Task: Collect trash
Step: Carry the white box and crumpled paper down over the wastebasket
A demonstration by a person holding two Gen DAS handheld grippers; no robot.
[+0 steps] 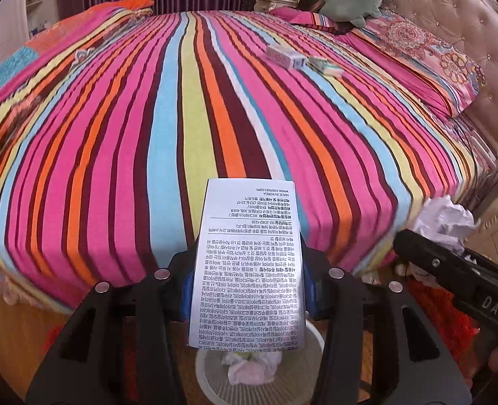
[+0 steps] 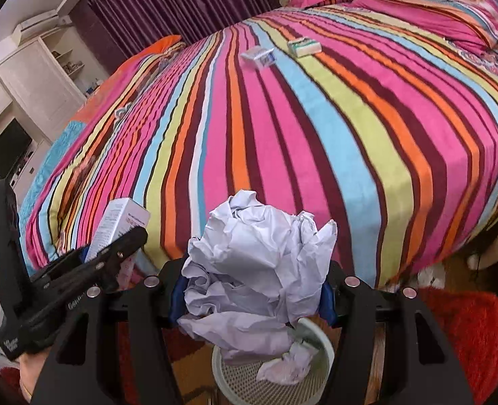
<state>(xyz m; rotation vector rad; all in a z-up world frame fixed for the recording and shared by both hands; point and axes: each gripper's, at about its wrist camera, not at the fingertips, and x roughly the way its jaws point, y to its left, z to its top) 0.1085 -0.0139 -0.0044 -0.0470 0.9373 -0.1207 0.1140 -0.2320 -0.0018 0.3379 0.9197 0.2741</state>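
My left gripper is shut on a white carton with Korean print, held above a pale mesh wastebasket that has crumpled tissue inside. My right gripper is shut on a big crumpled paper ball, held over the same wastebasket. Each gripper shows in the other's view: the right one with its paper, the left one with its carton. Two small boxes lie far up the striped bed: a white-blue one and a green-white one.
The striped bed fills the space ahead, with pillows and a green plush toy at the tufted headboard. A red shaggy rug lies on the floor by the basket. White shelving and a TV stand to the left.
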